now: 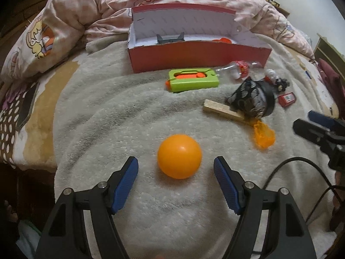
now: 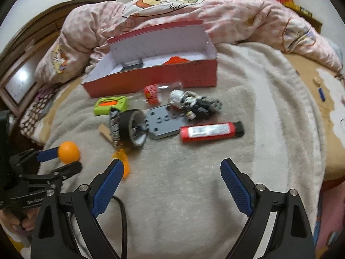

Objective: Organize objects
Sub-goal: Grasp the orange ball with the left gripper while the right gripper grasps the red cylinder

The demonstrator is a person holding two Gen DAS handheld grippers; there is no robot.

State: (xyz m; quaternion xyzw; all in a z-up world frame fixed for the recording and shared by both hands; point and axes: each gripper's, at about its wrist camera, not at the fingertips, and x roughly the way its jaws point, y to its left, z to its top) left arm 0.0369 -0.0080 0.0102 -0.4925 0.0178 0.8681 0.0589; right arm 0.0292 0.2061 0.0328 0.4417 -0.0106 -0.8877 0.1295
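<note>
A bed spread with a pale fleecy blanket (image 2: 248,82) carries everything — red box (image 2: 155,79) at upper centre, green toy (image 2: 110,105), bottle (image 2: 155,93), red tube (image 2: 211,131) mid-frame, orange ball (image 1: 179,159) lower centre, pink quilt (image 2: 226,10) along the top.

The right gripper (image 2: 171,174) hangs over the fluffy grey blanket (image 2: 248,129) with its blue-padded fingers (image 2: 107,185) spread wide, nothing between them. At twelve o'clock stands the open red cardboard box (image 2: 155,77). Just before it lie a green and orange plastic toy (image 2: 110,105), a clear plastic bottle with a red label (image 2: 155,92), a black rubber wheel (image 2: 131,127), a grey studded plate (image 2: 163,122) and a red cylindrical tube with a black cap (image 2: 211,131). At nine o'clock the left gripper (image 2: 64,158) straddles an orange plastic ball (image 2: 69,152).
</note>
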